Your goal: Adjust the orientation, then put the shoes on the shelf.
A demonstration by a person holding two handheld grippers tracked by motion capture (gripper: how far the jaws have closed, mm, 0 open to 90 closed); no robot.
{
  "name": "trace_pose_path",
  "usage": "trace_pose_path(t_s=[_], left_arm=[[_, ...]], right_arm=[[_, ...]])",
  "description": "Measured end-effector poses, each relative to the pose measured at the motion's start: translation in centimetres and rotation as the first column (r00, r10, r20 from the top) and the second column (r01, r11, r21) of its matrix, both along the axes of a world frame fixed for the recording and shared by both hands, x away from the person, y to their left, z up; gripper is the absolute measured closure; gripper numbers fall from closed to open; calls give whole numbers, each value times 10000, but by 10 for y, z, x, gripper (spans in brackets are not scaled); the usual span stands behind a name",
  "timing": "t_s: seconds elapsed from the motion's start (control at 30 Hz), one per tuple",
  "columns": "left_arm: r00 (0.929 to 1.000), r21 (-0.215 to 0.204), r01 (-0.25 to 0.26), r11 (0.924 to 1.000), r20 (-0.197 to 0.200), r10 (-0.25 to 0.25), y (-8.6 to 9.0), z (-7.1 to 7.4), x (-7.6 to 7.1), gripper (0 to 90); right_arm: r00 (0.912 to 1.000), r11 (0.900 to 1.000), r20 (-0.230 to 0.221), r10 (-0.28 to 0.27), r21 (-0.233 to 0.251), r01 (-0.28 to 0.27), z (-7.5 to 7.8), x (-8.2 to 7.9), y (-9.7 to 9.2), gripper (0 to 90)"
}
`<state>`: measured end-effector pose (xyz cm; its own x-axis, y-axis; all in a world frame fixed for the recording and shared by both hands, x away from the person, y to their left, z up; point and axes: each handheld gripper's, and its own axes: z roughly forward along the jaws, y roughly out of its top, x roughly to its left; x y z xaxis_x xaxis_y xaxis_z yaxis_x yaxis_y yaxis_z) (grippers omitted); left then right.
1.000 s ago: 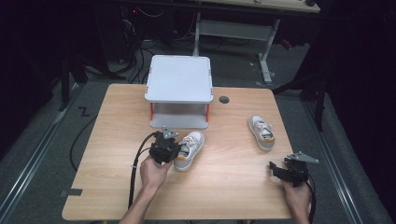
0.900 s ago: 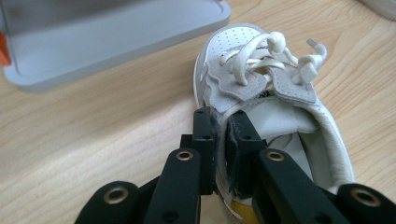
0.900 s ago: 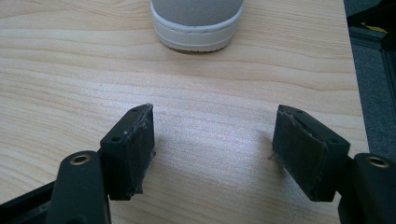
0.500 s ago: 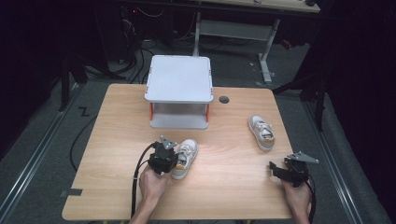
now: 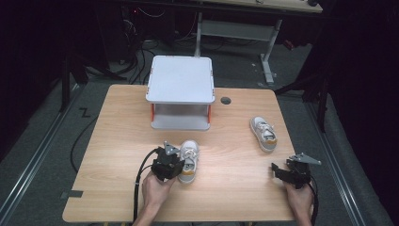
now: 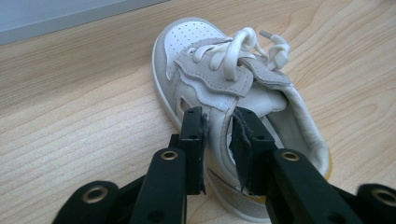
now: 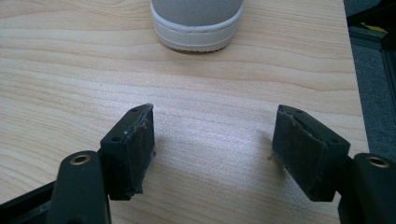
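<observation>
Looking down from the high view, two small white shoes lie on the wooden table: one shoe near the front middle, the other shoe well apart to the right. One white rack stands at the back. The left gripper sits against the near shoe, held by a hand; the right gripper rests near the front right corner in the other hand.

From the left gripper view, the jaws are narrow, pinching the side wall of the shoe's collar, one jaw outside and one inside the opening. The laces are tied.

From the right gripper view, the jaws stand wide apart over bare wood, holding nothing. One shoe end lies ahead of them.
</observation>
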<state>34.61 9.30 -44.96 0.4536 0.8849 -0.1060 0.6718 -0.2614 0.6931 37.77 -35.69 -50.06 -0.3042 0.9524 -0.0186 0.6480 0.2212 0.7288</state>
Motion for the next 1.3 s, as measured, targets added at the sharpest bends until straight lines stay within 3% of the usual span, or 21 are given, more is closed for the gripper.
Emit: trace_pose_path(t_s=[0.4, 0.63, 0.93, 1.3], left_arm=[[9995, -739, -112, 9972, 289, 134, 13, -1, -2, 459], [9977, -1595, -341, 9866, 519, 429, 33, 0, -3, 402], [9918, -1479, -952, 9844, 707, 1065, 59, -5, 0, 388], [9757, -1274, -1977, 9719, 702, 2077, 91, -24, 11, 388]], right_arm=[[10000, 10000, 0, -2, 0, 2, 0, 0, 0, 297], [10000, 10000, -7, -11, 5, 11, 0, 0, 0, 297], [10000, 10000, -8, -12, 5, 12, 0, 0, 0, 297], [10000, 10000, 11, 7, 31, -7, 0, 0, 0, 318]])
